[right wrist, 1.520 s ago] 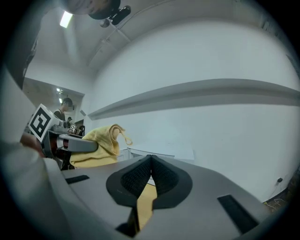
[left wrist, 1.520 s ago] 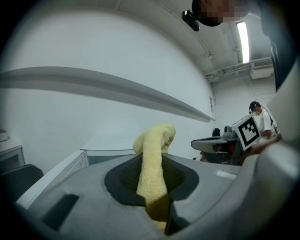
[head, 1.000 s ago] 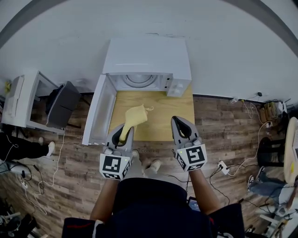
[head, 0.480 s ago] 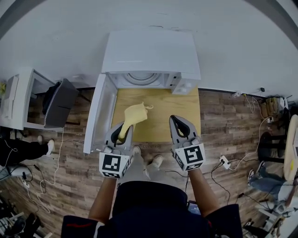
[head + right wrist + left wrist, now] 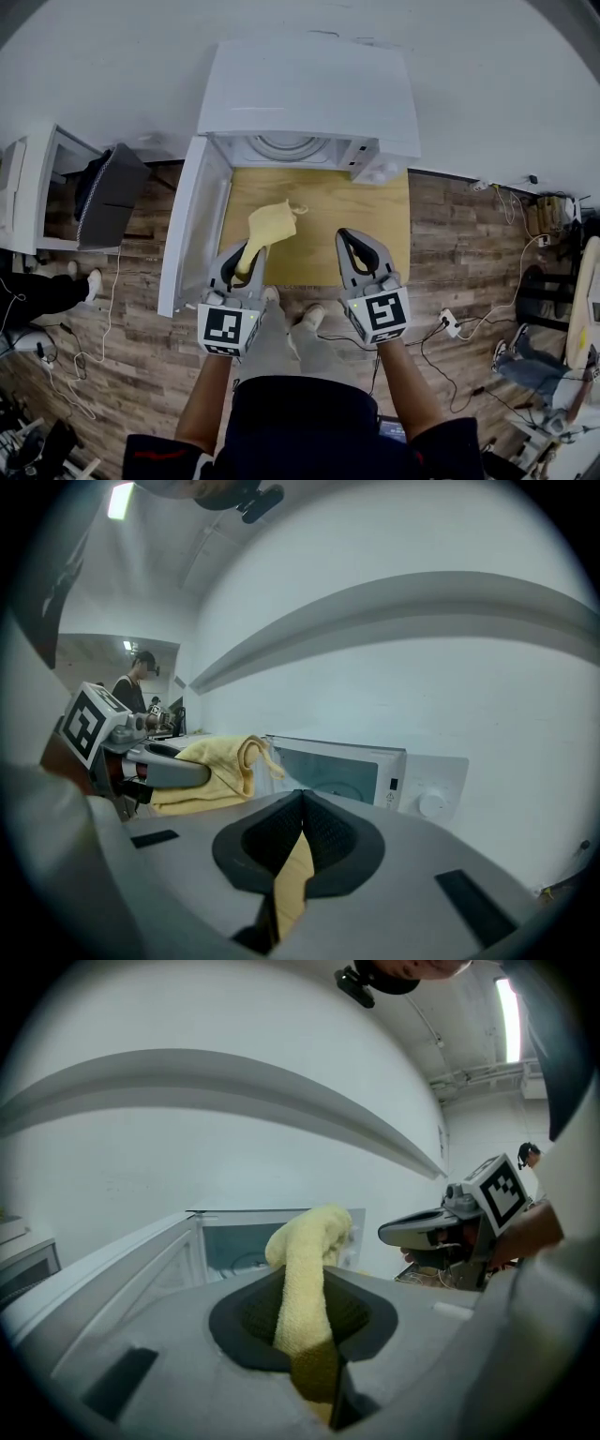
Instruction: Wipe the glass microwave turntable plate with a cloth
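The white microwave [image 5: 309, 94] stands at the back of the wooden table [image 5: 323, 211] with its door [image 5: 192, 225] swung open to the left. The glass turntable plate [image 5: 286, 147] lies inside its cavity. In front of the opening, my left gripper [image 5: 246, 255] is shut on a yellow cloth [image 5: 268, 225], which sticks up and forward past the jaw tips [image 5: 314, 1237]. My right gripper [image 5: 352, 242] hovers beside it over the table's near edge, shut with nothing held [image 5: 302, 797]. From the right gripper view I see the cloth [image 5: 220, 766] and the microwave's knob panel [image 5: 427, 789].
A white cabinet [image 5: 33, 192] with a dark box [image 5: 111, 192] stands left of the table. Cables [image 5: 441, 337] trail over the wood floor on both sides. A person [image 5: 139, 682] stands far off on the left of the right gripper view.
Both grippers have sunk a little toward the table while keeping their spacing. The microwave now looks larger and nearer in the head view. The cloth stays held.
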### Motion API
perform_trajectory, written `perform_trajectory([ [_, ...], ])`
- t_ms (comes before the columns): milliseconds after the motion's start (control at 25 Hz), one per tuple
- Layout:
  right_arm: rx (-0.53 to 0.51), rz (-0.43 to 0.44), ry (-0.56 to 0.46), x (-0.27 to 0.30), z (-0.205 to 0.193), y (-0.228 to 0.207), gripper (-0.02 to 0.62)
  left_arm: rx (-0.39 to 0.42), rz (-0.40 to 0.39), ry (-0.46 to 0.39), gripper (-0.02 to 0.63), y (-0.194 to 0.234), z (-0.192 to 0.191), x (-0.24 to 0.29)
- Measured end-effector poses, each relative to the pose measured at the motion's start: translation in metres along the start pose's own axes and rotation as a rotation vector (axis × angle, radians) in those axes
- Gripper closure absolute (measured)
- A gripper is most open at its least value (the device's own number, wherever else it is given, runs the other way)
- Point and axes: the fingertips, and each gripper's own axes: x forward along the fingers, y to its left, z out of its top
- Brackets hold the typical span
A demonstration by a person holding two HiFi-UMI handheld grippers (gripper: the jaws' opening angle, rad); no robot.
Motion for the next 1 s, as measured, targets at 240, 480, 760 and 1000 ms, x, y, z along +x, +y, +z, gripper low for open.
perform_trajectory([
  [240, -0.013, 0.019, 0.022, 0.014, -0.024, -0.003, 0.586, 0.002, 0.006, 0.010, 0.537, 0.005, -0.023, 0.015],
  [480, -0.028, 0.045, 0.067, 0.032, -0.047, -0.006, 0.586, 0.012, -0.008, 0.017, 0.537, 0.009, -0.037, 0.037],
  [760, -0.093, 0.100, 0.108, 0.057, -0.068, -0.009, 0.586, -0.002, -0.003, 0.040, 0.537, 0.024, -0.063, 0.061],
  [1000, -0.161, 0.160, 0.161, 0.079, -0.094, -0.007, 0.586, -0.005, -0.012, 0.047, 0.537, 0.029, -0.079, 0.083],
])
